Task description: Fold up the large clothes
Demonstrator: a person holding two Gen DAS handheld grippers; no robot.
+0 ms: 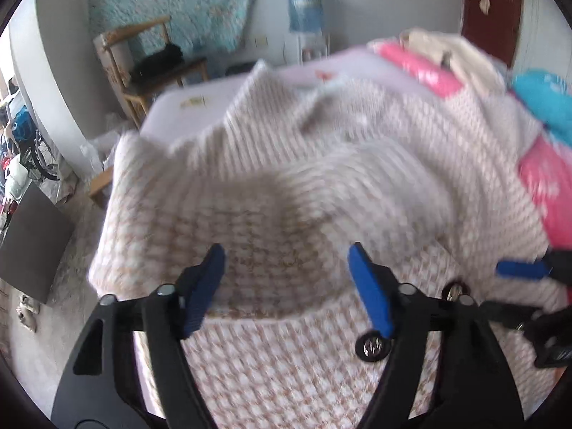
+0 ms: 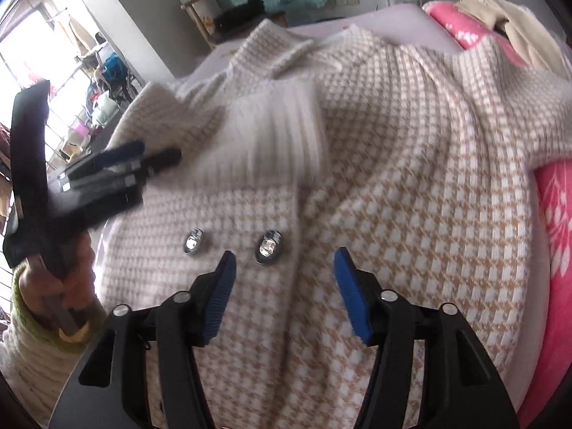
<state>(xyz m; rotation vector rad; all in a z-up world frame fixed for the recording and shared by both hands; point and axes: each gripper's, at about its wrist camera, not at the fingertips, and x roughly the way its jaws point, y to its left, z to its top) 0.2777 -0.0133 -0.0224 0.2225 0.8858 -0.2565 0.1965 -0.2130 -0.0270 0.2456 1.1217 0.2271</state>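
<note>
Bed (image 1: 186, 107): pale mattress, carrying everything below. Coat (image 2: 393, 178): large cream-and-tan houndstooth knit, spread over most of the bed from its near edge toward the far edge; ribbed white cuff (image 2: 282, 136) lies folded across the front. Pink blanket (image 2: 557, 243): bunched along the right edge, touching the coat. Left gripper (image 1: 286, 286): blue pads apart, jaws wide, nothing between them, above the coat near the near edge. Right gripper (image 2: 286, 293): jaws apart, empty, over the coat front. Two metal buttons (image 2: 270, 246): side by side just beyond the right gripper's left pad.
</note>
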